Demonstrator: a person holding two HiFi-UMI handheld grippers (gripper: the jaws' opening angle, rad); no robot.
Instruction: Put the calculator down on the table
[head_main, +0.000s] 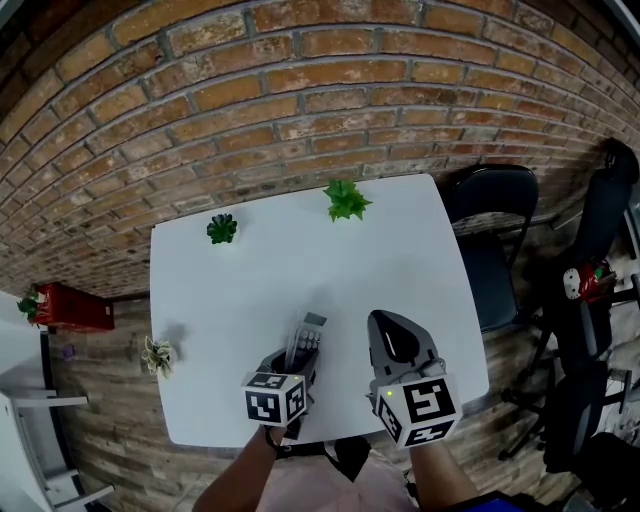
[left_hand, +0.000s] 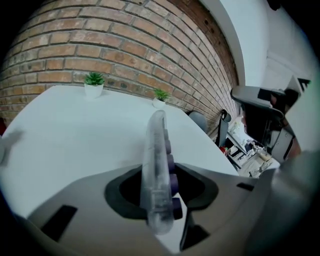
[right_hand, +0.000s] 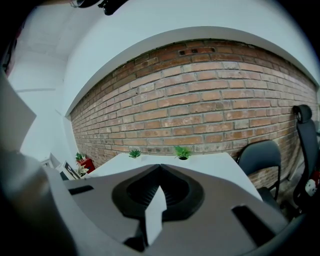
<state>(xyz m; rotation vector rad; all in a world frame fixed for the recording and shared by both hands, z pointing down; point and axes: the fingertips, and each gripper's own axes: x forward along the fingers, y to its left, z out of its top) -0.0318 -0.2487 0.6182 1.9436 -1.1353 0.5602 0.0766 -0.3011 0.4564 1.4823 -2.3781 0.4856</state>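
The head view shows both grippers low over the near edge of the white table (head_main: 250, 280). The calculator (head_main: 305, 338) sticks out forward from the left gripper (head_main: 300, 360), but this view does not show how it is held. The left gripper view does show it. There the calculator (left_hand: 157, 170) stands on its edge, a clear casing with purple keys on its right face, and the two jaws lie against its two faces. No view shows if its far end touches the table.

In the right gripper view, the tips of the right gripper (right_hand: 160, 167) are pressed together with nothing between them. The calculator is not in this view. It shows two small plants (right_hand: 182, 151) at the far edge and a black chair (right_hand: 260, 155) beside the table.
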